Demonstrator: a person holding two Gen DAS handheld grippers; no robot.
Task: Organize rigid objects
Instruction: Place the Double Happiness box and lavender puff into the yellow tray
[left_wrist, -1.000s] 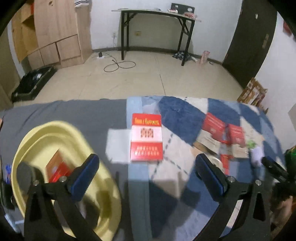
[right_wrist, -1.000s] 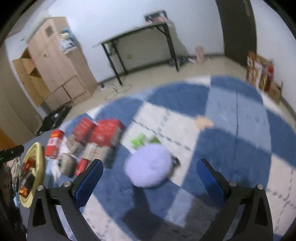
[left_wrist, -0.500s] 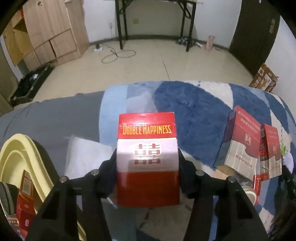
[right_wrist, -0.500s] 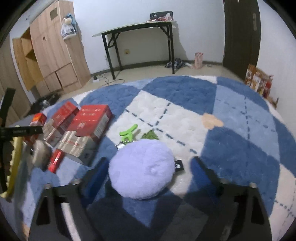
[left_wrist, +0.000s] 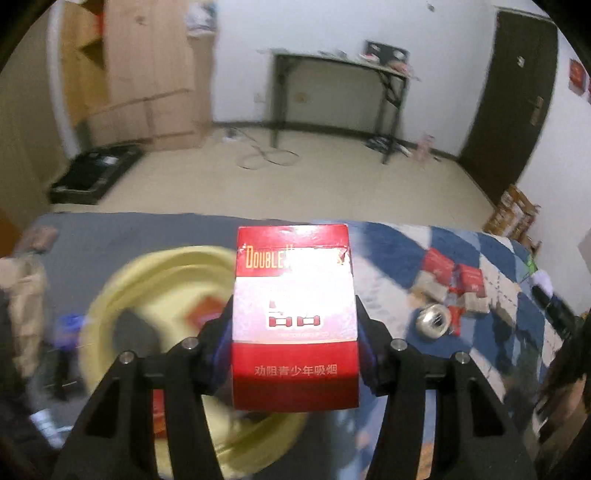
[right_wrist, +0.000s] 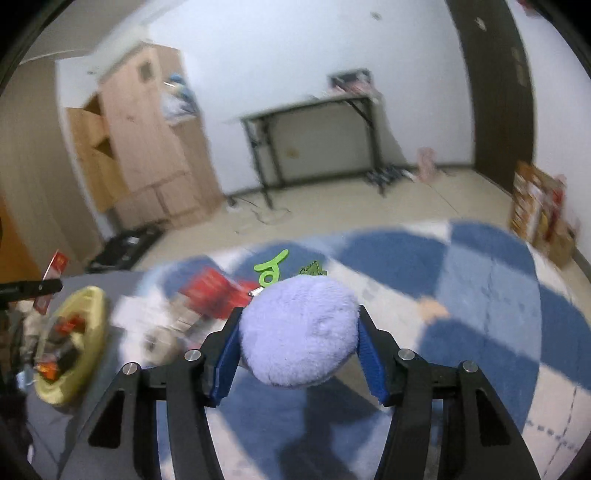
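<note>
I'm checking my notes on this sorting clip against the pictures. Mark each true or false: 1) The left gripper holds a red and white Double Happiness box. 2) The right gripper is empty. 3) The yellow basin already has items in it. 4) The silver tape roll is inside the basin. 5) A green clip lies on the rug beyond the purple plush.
1) True: the left gripper is clamped on the Double Happiness box.
2) False: the right gripper squeezes the purple plush.
3) True: the yellow basin holds red packs.
4) False: the silver tape roll lies on the rug, beside the red boxes.
5) True: the green clip lies just past the plush.
</note>
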